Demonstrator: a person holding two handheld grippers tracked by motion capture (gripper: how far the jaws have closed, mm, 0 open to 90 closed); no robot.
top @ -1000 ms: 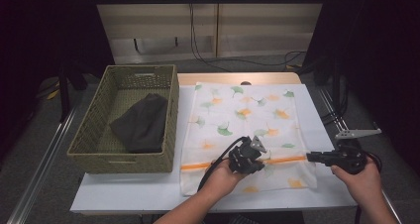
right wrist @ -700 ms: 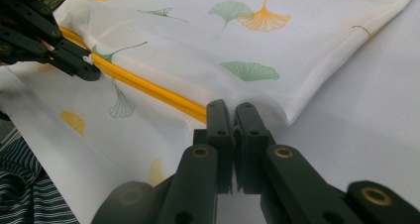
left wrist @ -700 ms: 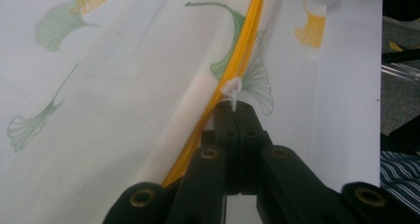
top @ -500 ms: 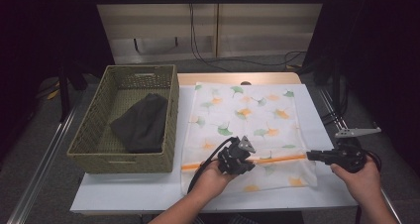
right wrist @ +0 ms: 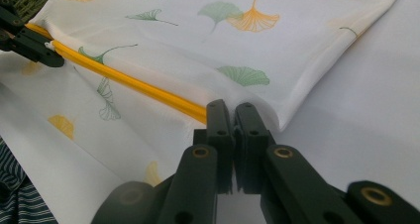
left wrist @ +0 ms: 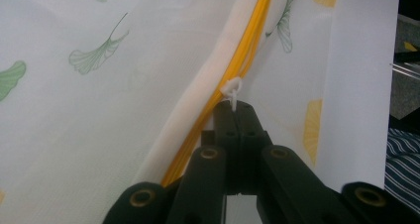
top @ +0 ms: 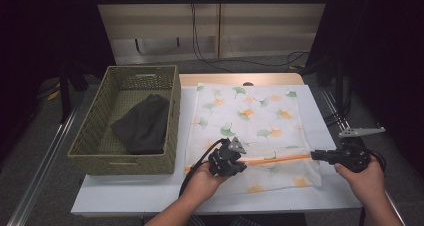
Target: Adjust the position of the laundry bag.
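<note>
The fingers of the left gripper (left wrist: pixel 236 116) are pressed together on the small white zipper pull (left wrist: pixel 232 90) of the yellow zipper (left wrist: pixel 246 60). The fingers of the right gripper (right wrist: pixel 233 116) are also closed, and they pinch the end of this zipper at the edge of the cloth bag (right wrist: pixel 208 45).

The bag (top: pixel 250 131) is white with green and orange leaf prints. It lies flat on the white worktop (top: pixel 310 196), just beside the woven basket (top: pixel 95 146), which holds a dark folded cloth (top: pixel 142 123).

In the high view, the zipper (top: pixel 275 159) runs across the near part of the bag, almost parallel to the near edge of the worktop. Its long axis goes from left to right, between the left gripper (top: pixel 227 158) and the right gripper (top: pixel 327 156). The right end lies a little farther from the person than the left end. The zipper is stretched straight between the two grippers.
</note>
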